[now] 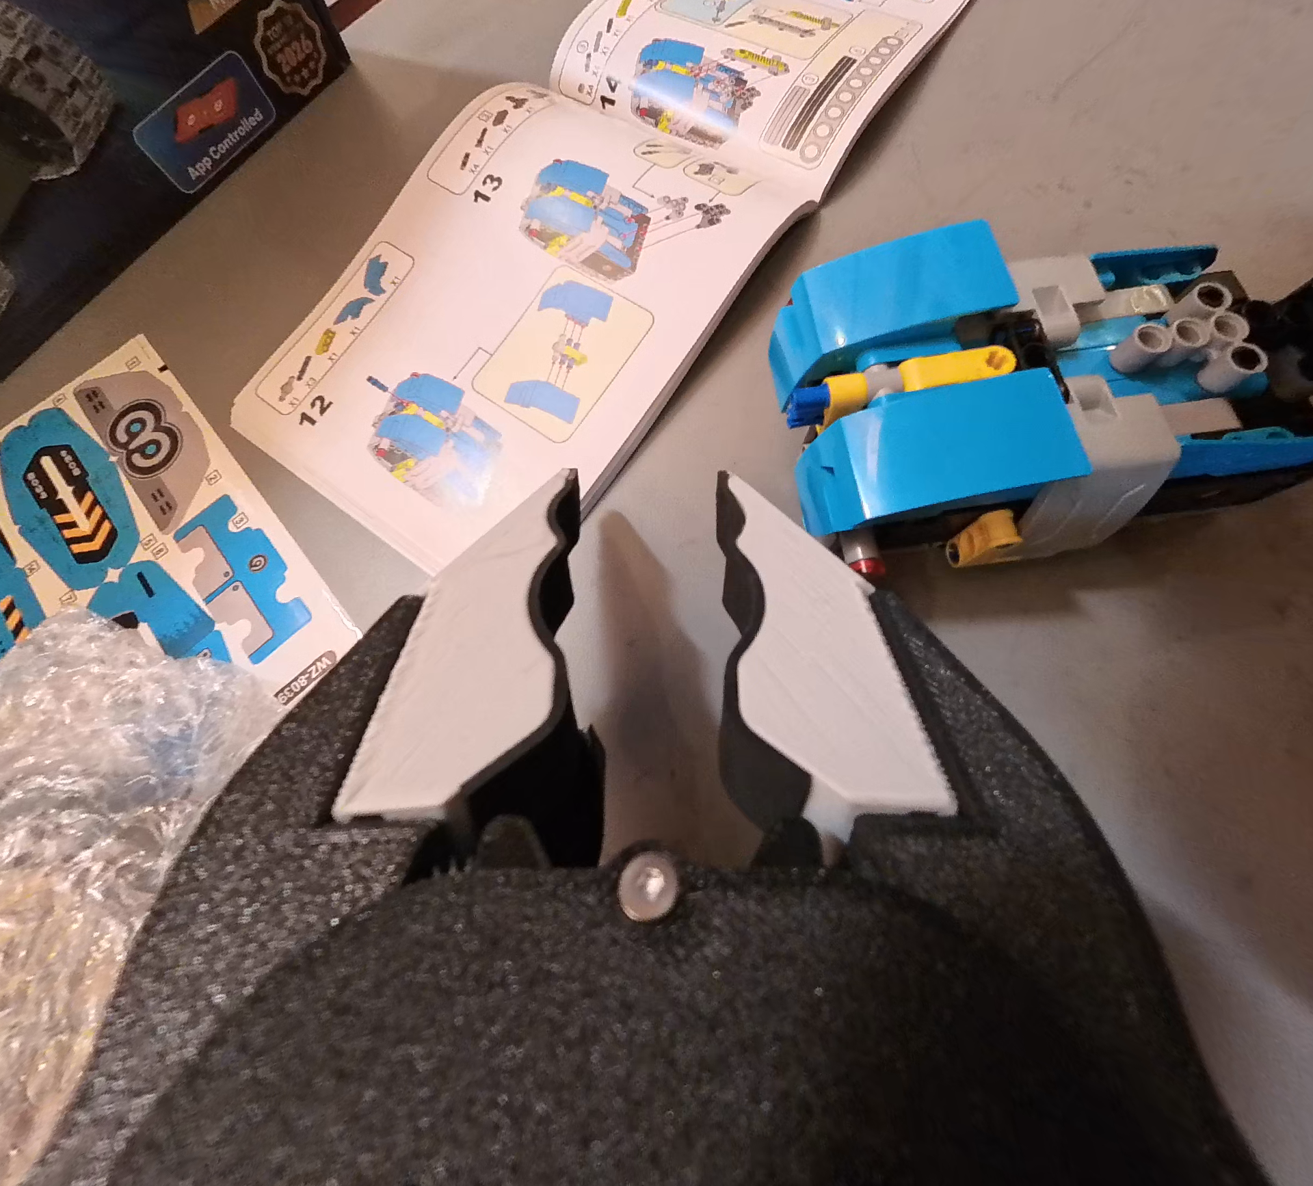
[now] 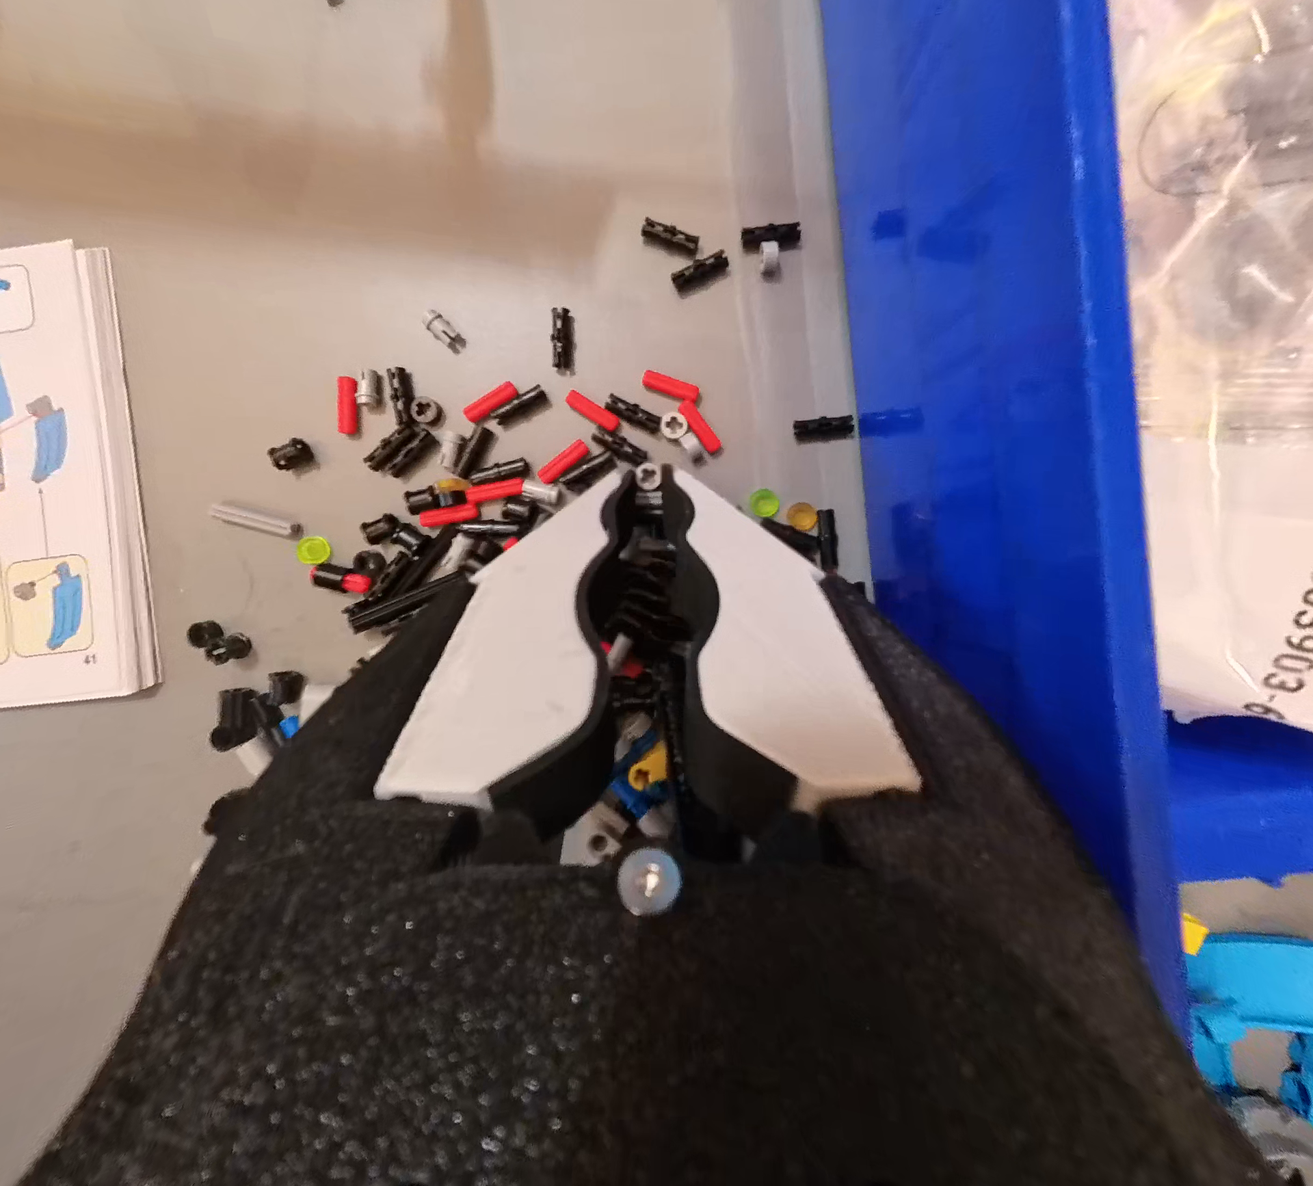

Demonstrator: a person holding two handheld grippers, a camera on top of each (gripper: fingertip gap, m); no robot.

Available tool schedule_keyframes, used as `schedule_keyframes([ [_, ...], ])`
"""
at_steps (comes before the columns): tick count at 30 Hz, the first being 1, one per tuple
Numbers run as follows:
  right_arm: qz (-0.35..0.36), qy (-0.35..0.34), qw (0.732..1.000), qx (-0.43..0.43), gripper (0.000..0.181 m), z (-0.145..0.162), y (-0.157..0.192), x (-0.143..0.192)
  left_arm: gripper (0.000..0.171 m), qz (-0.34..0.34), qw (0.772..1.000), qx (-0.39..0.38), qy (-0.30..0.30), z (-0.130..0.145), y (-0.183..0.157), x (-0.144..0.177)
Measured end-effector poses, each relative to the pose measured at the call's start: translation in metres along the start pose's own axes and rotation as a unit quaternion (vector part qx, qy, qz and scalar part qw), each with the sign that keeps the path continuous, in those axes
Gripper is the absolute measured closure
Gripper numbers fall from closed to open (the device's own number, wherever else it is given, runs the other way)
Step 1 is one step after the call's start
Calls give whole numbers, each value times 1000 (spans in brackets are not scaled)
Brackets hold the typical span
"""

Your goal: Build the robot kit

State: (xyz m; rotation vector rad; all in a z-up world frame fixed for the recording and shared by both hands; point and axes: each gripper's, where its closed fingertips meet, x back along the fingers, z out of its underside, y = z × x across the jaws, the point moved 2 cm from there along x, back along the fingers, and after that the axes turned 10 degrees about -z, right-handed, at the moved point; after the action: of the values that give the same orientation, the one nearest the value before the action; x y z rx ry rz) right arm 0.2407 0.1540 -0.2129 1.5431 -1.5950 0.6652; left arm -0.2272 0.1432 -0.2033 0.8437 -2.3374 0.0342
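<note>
Left gripper (image 1: pixel 646 491): jaws apart, empty, above the grey table (image 1: pixel 995 690), between the open booklet (image 1: pixel 540 299) and blue toy car (image 1: pixel 995 398). Right gripper (image 2: pixel 648 477): tips pinching a small grey pin (image 2: pixel 648 475) over scattered pegs (image 2: pixel 497 462) beside a blue bin (image 2: pixel 959 299)

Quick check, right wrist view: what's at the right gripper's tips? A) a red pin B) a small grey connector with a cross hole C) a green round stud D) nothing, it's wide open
B: the right gripper is closed on a small grey connector with a cross hole, above the scattered pins.
</note>
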Motion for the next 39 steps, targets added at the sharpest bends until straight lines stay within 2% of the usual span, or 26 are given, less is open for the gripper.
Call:
schedule_keyframes([
  [3,-35,-20,998,39,175,-7,20,12,133,0,1000,0,0,0,0,0],
  [5,-83,-29,991,98,175,-8,47,23,133,1,1000,1,1,0,0,0],
  [7,-177,-20,967,185,174,4,95,31,133,1,1000,2,3,1,0,-1],
  [9,-249,17,928,278,174,33,142,33,133,2,1000,2,3,1,0,-1],
  [13,-285,77,862,412,174,83,202,24,133,-1,1000,-1,1,0,0,0],
  [15,-274,80,847,448,174,91,212,22,133,-1,1000,-2,1,0,0,0],
  [17,-279,90,847,444,174,94,214,20,133,0,1000,0,2,1,0,-1],
  [21,-302,101,853,414,174,95,211,19,133,-1,1000,0,2,0,0,0],
  [22,-306,101,851,414,168,95,211,20,133,-1,1000,-1,1,0,0,0],
  [23,-305,92,852,416,152,92,210,22,133,-1,1000,-2,1,0,0,0],
  [25,-287,55,864,410,150,74,201,29,133,-1,1000,-2,2,0,0,0],
  [27,-214,4,905,368,151,39,169,29,133,-1,1000,0,2,0,0,0],
  [29,-97,-38,953,285,151,3,114,26,133,-1,1000,0,3,1,0,-1],
  [30,-36,-51,967,248,158,-7,85,25,133,-1,1000,0,4,1,0,-1],
  [32,72,-52,978,191,161,-16,36,23,133,-1,1000,-1,4,1,0,-1],
  [33,91,-44,980,171,161,-16,22,21,133,-1,1000,-1,3,1,0,-1],
  [36,89,-28,988,120,161,-15,3,11,133,-1,1000,-1,3,1,0,0],
  [39,111,-3,987,112,161,-11,-10,3,133,-1,1000,1,2,0,0,0],
])
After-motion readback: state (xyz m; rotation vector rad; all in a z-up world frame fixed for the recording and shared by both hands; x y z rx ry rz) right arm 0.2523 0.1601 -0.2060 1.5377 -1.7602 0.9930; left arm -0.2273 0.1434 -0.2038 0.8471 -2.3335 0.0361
